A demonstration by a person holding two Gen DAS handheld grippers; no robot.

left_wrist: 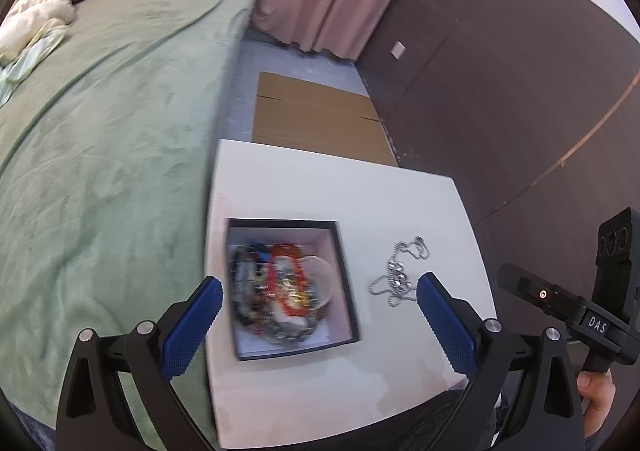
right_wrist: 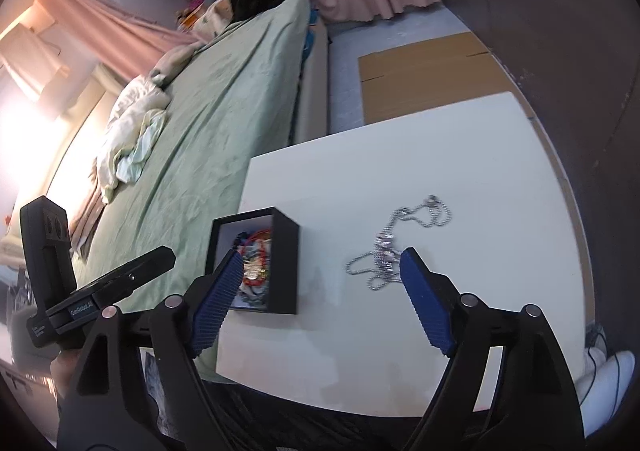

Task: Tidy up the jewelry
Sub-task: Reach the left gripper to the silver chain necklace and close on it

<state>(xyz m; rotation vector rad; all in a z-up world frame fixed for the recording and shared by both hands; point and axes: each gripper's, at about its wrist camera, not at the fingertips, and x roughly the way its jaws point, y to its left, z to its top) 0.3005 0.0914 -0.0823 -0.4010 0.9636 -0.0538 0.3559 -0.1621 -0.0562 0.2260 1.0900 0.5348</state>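
Note:
A black box (left_wrist: 347,271) with a white lining stands on the white table (left_wrist: 320,187). It holds a heap of jewelry (left_wrist: 280,287), with red beads among dark ones. A silver chain necklace (left_wrist: 398,275) lies on the table right of the box. My left gripper (left_wrist: 320,303) is open and empty, hovering above the box and chain. In the right wrist view the box (right_wrist: 286,263), the jewelry (right_wrist: 254,267) and the silver chain (right_wrist: 386,251) show too. My right gripper (right_wrist: 320,271) is open and empty, above the table between box and chain.
A bed with a green cover (left_wrist: 100,131) runs along the table's left side. Flat cardboard (left_wrist: 316,119) lies on the floor beyond the table. A dark wall (left_wrist: 500,91) stands to the right. The right-hand tool's body (left_wrist: 600,299) shows at the left wrist view's right edge.

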